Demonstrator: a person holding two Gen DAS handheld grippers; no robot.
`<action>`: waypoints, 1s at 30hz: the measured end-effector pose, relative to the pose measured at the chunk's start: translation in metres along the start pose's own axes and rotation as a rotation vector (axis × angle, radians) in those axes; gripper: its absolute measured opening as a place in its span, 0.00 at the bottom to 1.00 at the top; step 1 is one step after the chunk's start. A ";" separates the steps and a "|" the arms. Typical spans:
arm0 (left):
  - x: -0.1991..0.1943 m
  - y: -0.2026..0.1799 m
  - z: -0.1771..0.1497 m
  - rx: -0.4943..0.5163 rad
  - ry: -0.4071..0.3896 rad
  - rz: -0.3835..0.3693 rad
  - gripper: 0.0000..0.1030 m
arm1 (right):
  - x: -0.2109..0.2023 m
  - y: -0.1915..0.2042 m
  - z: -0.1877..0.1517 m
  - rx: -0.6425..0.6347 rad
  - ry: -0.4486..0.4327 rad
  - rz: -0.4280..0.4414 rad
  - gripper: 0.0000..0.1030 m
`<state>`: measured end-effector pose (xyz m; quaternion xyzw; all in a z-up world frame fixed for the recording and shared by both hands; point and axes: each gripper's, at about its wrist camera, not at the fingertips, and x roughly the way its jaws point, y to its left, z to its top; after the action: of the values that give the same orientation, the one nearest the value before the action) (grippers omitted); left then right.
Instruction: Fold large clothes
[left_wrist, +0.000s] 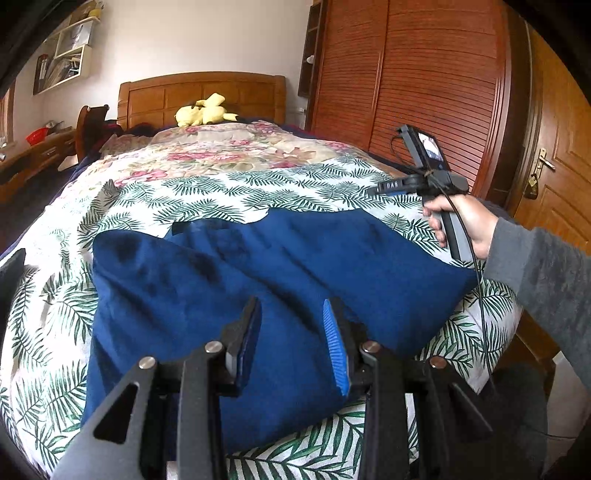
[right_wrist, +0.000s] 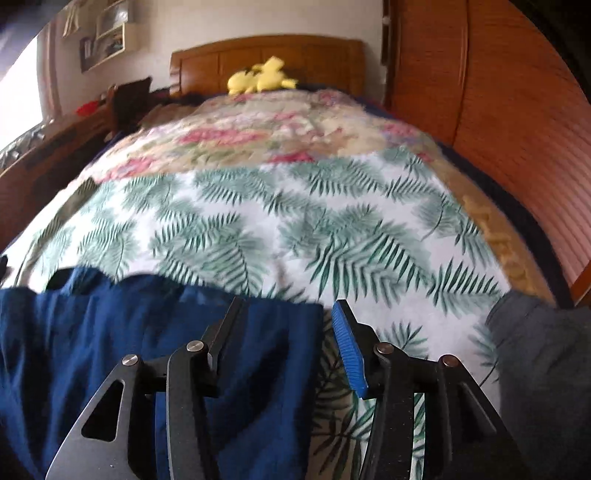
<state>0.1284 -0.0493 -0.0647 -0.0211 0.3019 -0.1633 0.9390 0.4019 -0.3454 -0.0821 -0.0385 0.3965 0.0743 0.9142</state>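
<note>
- Bedroom with wooden wardrobe (left_wrist: 406, 85), bed under a fern-print cover (left_wrist: 229, 192), yellow plush toy (left_wrist: 203, 110) by the headboard.
- Blue garment (left_wrist: 258, 266) spread across the near cover (creased, partly folded).
- Left gripper (left_wrist: 291, 314) low over the garment, jaws parted, nothing pinched.
- Right gripper (right_wrist: 286, 314) at the garment's right edge, jaws apart, gripping nothing.
</note>
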 end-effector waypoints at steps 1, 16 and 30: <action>0.000 0.000 0.000 0.003 0.001 0.004 0.32 | 0.004 0.000 -0.004 0.007 0.023 0.011 0.47; -0.003 0.014 -0.005 -0.013 0.009 0.058 0.33 | -0.013 0.036 -0.024 -0.104 0.006 0.047 0.47; -0.011 0.055 0.001 -0.092 0.048 0.156 0.32 | -0.014 0.176 -0.075 -0.300 0.041 0.418 0.47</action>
<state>0.1368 0.0064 -0.0652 -0.0368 0.3320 -0.0763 0.9395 0.3096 -0.1832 -0.1253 -0.0922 0.3990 0.3188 0.8548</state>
